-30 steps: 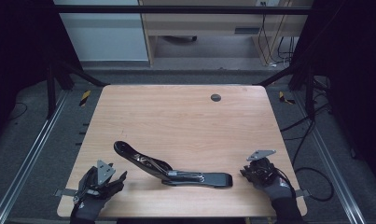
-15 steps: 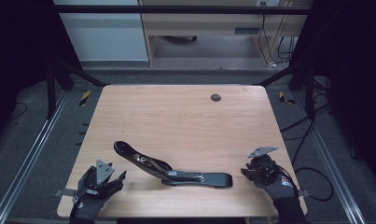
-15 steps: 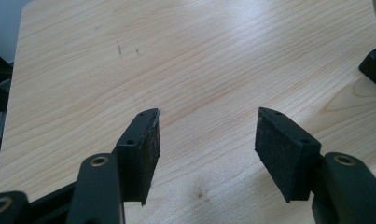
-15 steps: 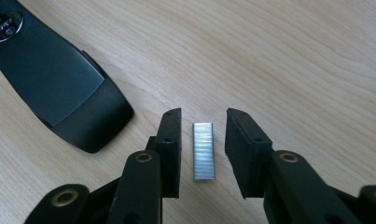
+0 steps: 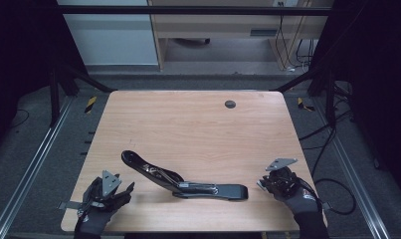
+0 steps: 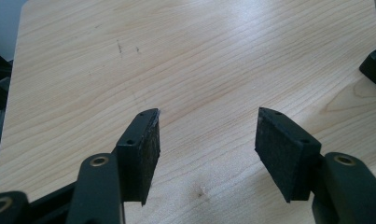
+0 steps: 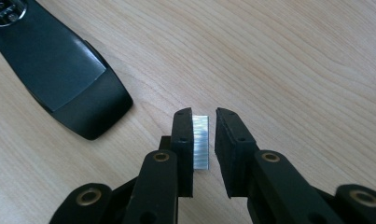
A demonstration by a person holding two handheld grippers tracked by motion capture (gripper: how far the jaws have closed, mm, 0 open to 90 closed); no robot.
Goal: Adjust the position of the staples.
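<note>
High view: light wooden table (image 5: 198, 124) with rounded corners; a long black opened stapler (image 5: 180, 180) lies near the front edge, one arm running toward 10 o'clock, the base toward 3 o'clock. Left gripper (image 5: 123, 191) sits at the table's 7 o'clock corner, well apart from the stapler's raised arm; right gripper (image 5: 261, 183) at 5 o'clock, just beside the stapler's base end. A small dark round grommet (image 5: 230, 104) lies toward 1 o'clock. Left gripper view: left gripper (image 6: 206, 130) jaws stand moderately apart over bare wood, nothing between them; a black corner of the stapler (image 6: 374, 65) shows at 3 o'clock. Right gripper view: right gripper (image 7: 205, 135) jaws have just been closing, with a shiny silver strip of staples (image 7: 200, 142) between them, lying against one pad, a small gap left at the other. The stapler's base end (image 7: 59, 70) lies at 10 o'clock.
</note>
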